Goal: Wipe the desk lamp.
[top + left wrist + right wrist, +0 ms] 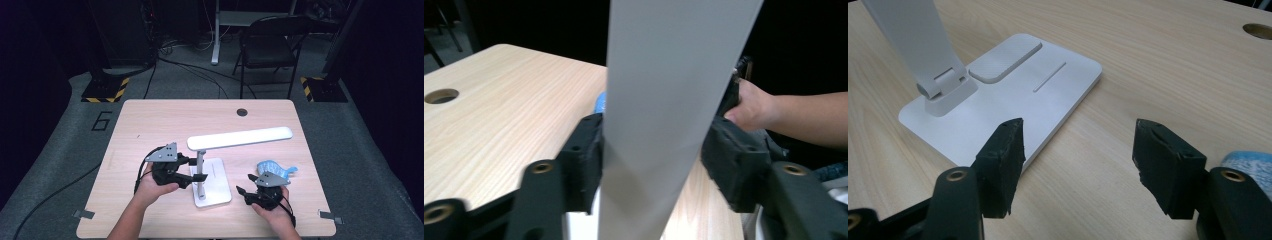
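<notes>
A white desk lamp stands on the wooden table [150,125], its long head [240,137] level above a flat base [217,182]. My left gripper [197,169] reaches in from the left and is shut on the lamp's upright stem [664,100], a black pad against each side. My right gripper [245,184] hovers to the right of the base, open, with nothing but bare table between its pads [1168,170]. In the right gripper view the base [1013,90] and the stem's hinge [943,82] lie just ahead and to the left.
A crumpled blue cloth [275,167] lies just behind my right gripper. A round cable hole [242,112] sits near the table's far edge. A folding chair [270,45] and floor stands are beyond the table. Bare wood spreads left and behind the lamp.
</notes>
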Tool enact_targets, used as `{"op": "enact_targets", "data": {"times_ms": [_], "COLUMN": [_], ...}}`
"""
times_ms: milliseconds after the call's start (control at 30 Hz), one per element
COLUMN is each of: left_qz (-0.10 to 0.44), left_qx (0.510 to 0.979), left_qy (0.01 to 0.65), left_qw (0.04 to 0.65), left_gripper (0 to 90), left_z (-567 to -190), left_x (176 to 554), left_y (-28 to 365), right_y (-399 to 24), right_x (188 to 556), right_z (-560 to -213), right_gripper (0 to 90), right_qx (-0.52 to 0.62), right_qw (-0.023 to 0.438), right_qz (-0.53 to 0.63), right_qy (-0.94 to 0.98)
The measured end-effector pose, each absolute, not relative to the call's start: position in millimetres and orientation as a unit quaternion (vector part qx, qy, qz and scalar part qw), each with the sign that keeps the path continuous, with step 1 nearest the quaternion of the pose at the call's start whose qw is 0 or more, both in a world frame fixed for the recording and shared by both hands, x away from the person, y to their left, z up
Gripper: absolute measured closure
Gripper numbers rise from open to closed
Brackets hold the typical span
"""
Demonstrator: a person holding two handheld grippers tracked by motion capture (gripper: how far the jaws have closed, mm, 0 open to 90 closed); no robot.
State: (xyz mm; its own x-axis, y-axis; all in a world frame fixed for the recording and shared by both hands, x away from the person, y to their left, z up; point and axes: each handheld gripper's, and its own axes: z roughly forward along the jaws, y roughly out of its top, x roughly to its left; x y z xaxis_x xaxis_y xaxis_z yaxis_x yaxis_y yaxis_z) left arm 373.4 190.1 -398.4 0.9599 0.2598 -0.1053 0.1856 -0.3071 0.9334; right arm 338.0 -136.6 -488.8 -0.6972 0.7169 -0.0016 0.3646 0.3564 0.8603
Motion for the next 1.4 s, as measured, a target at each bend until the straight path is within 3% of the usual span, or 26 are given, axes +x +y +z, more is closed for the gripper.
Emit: {"op": "enact_targets", "data": {"times_ms": [133,267,600,1033,1400], "left_qz": [0.034,0.040,0.047,0.035,0.026], "left_qx": [0.804,0.804,0.798,0.803,0.800], "left_qy": [0.145,0.142,0.163,0.149,0.149], "left_qw": [0.576,0.576,0.578,0.576,0.581], "left_gripper": [50.3,50.8,50.3,40.6,39.2], "left_z": [-399.4,-399.7,-400.4,-400.5,-401.7], "left_x": [371.2,368.2,366.7,363.3,361.8], "left_y": [187.6,179.0,157.6,154.9,155.2], "right_y": [-133.4,-133.3,-126.5,-100.6,-81.2], "right_x": [337.6,338.3,335.0,325.2,326.2], "right_z": [-490.9,-494.4,-493.2,-496.8,-507.2], "right_gripper": [37.6,45.9,51.8,44.4,42.3], "right_qx": [0.338,0.343,0.329,0.286,0.297], "right_qw": [0.194,0.172,0.144,0.094,0.101], "right_qz": [0.447,0.448,0.468,0.465,0.449], "right_qy": [0.805,0.807,0.808,0.833,0.837]}}
